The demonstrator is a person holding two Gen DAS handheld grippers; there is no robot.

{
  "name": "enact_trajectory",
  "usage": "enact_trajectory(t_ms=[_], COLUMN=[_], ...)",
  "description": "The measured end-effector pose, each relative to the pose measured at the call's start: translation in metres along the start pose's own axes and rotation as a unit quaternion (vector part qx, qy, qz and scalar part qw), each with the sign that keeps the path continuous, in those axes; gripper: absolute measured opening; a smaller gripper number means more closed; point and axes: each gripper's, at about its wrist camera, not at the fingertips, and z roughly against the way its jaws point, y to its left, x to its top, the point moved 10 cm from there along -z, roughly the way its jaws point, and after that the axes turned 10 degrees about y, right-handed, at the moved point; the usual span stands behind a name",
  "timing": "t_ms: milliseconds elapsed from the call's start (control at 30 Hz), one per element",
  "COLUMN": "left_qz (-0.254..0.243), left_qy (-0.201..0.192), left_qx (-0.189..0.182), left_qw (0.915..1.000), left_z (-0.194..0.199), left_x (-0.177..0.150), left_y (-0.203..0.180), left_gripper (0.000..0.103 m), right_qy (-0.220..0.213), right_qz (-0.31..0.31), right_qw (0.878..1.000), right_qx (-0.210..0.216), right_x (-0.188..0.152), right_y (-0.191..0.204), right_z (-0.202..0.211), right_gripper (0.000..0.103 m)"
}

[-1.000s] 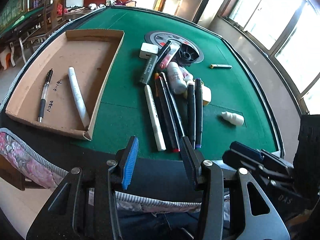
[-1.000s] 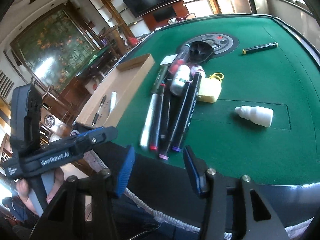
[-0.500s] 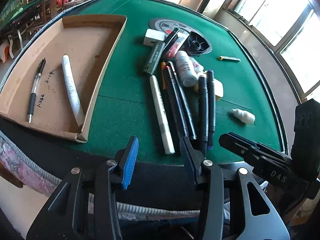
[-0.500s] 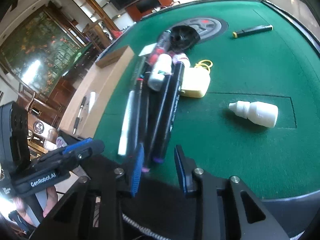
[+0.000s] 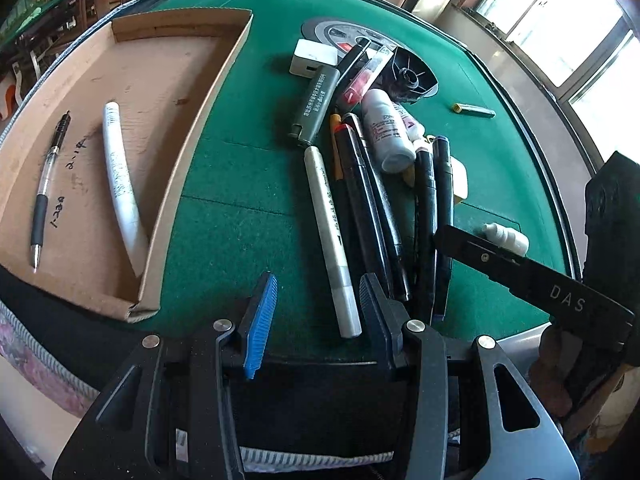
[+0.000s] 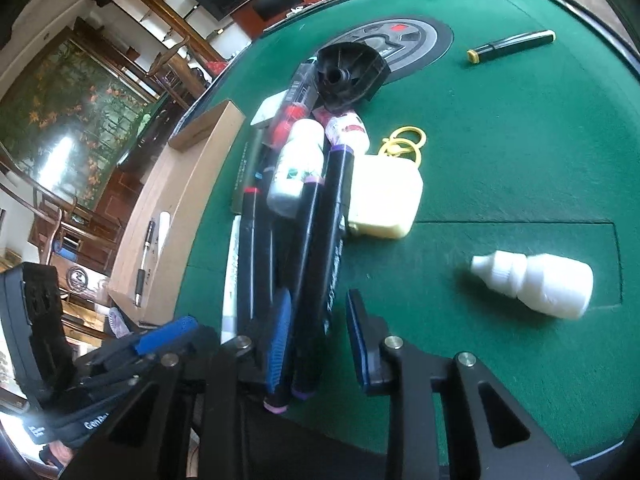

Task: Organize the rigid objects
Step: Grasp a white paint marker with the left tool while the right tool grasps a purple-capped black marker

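1. Both grippers have dropped closer to the marker pile on the green table (image 5: 240, 216).
2. Right gripper (image 6: 318, 340), jaws closing, straddles a black purple-tipped marker (image 6: 320, 264), pads not yet pressing.
3. Left gripper (image 5: 316, 312) stands spread, the white marker (image 5: 332, 240) at its one o'clock.
4. At ten o'clock, the cardboard tray (image 5: 224, 80) holds a pen (image 5: 48, 184).

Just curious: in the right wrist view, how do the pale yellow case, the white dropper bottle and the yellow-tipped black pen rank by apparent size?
1. pale yellow case
2. white dropper bottle
3. yellow-tipped black pen, though it lies farthest from the camera, so its true size is unsure.
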Motion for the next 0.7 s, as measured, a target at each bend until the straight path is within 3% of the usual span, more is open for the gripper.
enact_trajectory(t_ms=[167,400,500,600,700], left_qz=[0.0,-0.017,-0.032,-0.034,-0.039], left_qy=[0.006,0.014,0.014,0.019,0.026], left_qx=[0.012,0.051,0.074,0.072,0.078], left_qw=[0.9999,0.9985,0.9966,0.9967,0.9958], left_z=[-0.006,-0.016,-0.018,-0.019,-0.019], left_x=[0.007,0.018,0.022,0.021,0.018], left_y=[0.0,-0.005,-0.006,-0.005,-0.002], left_gripper=[0.043,0.042,0.035,0.025,0.024], right_qy=[-0.003,0.002,0.006,0.006,0.01], right_qz=[-0.001,-0.002,-0.003,0.001,0.006], right_qw=[1.0,1.0,1.0,1.0,1.0], right_qx=[0.007,0.01,0.012,0.008,-0.001], right_x=[0.001,-0.002,-0.001,-0.001,-0.002], right_y=[-0.001,-0.007,-0.006,-0.005,-0.006], right_z=[0.004,0.009,0.008,0.008,0.009], right_gripper=[0.016,0.016,0.016,0.016,0.016])
